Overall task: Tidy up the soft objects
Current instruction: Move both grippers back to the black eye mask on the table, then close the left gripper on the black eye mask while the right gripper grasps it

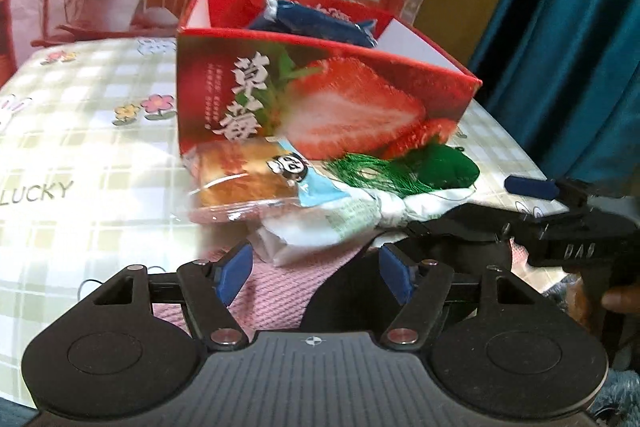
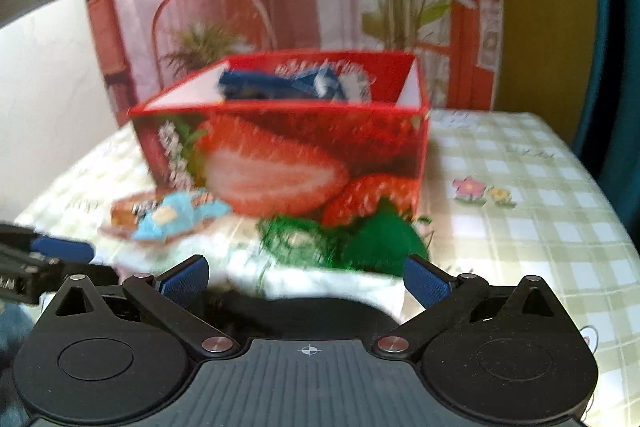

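A red strawberry-print box [image 1: 320, 99] stands on the checked tablecloth, with a dark blue soft packet [image 1: 312, 23] inside. In front of it lie a wrapped bread bun [image 1: 244, 183], a green yarn ball with loose thread [image 1: 436, 167] and a white crumpled packet [image 1: 320, 227]. My left gripper [image 1: 316, 271] is open, just short of the white packet, above a pink knitted cloth [image 1: 272, 291]. My right gripper [image 2: 306, 283] is open, near the white packet [image 2: 320, 283] and the green yarn [image 2: 380, 243]. The box [image 2: 288, 155] and bun [image 2: 160, 215] show blurred there.
The right gripper's body [image 1: 568, 227] enters the left wrist view at the right. A printed backdrop with plants hangs behind the table. A teal curtain [image 1: 560, 27] is at the right. The tablecloth [image 2: 520, 207] stretches to the right of the box.
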Action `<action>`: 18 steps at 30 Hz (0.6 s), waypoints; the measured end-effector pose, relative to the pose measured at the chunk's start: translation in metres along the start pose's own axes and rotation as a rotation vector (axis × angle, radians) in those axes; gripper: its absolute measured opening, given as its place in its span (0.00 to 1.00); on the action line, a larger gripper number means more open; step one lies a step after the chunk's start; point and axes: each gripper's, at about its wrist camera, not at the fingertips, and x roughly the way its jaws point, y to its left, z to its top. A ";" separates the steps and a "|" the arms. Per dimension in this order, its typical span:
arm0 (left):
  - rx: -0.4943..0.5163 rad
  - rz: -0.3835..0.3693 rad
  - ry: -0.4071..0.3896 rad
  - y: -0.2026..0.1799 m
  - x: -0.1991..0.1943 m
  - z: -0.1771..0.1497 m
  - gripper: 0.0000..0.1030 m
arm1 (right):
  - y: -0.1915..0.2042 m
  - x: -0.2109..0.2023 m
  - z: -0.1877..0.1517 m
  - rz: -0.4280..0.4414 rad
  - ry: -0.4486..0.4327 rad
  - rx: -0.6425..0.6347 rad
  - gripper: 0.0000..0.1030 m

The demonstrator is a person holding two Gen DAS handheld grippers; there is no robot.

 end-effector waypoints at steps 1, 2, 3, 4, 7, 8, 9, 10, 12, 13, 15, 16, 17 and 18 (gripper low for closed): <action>-0.003 -0.007 0.005 0.001 0.001 -0.001 0.69 | 0.001 0.002 -0.002 0.002 0.018 -0.009 1.00; -0.005 -0.012 0.011 0.001 0.003 -0.002 0.67 | 0.003 0.004 -0.005 0.005 0.037 -0.022 1.00; -0.004 -0.011 0.015 0.000 0.003 -0.004 0.61 | 0.005 0.006 -0.007 0.003 0.055 -0.034 1.00; 0.003 -0.012 0.021 -0.002 0.005 -0.005 0.56 | 0.008 0.009 -0.010 -0.003 0.075 -0.049 1.00; 0.025 -0.026 0.053 -0.006 0.010 -0.008 0.43 | 0.011 0.017 -0.014 -0.006 0.111 -0.059 1.00; 0.029 -0.030 0.062 -0.007 0.011 -0.009 0.43 | 0.012 0.019 -0.016 -0.002 0.119 -0.059 1.00; 0.032 -0.031 0.071 -0.008 0.012 -0.009 0.43 | 0.012 0.020 -0.016 0.001 0.124 -0.060 1.00; 0.037 -0.032 0.080 -0.008 0.013 -0.010 0.43 | 0.012 0.021 -0.017 0.002 0.126 -0.061 1.00; 0.044 -0.034 0.101 -0.009 0.017 -0.011 0.43 | 0.010 0.022 -0.017 0.001 0.129 -0.055 1.00; 0.048 -0.034 0.110 -0.010 0.019 -0.011 0.43 | 0.009 0.023 -0.017 0.002 0.130 -0.049 1.00; 0.056 -0.031 0.124 -0.010 0.022 -0.013 0.43 | 0.006 0.024 -0.017 0.004 0.136 -0.036 1.00; 0.056 -0.030 0.126 -0.011 0.023 -0.013 0.42 | 0.005 0.025 -0.017 0.005 0.139 -0.031 1.00; 0.055 -0.029 0.122 -0.010 0.024 -0.014 0.30 | 0.004 0.026 -0.017 0.006 0.142 -0.028 1.00; 0.055 -0.031 0.118 -0.009 0.023 -0.014 0.20 | 0.004 0.027 -0.018 0.006 0.144 -0.028 1.00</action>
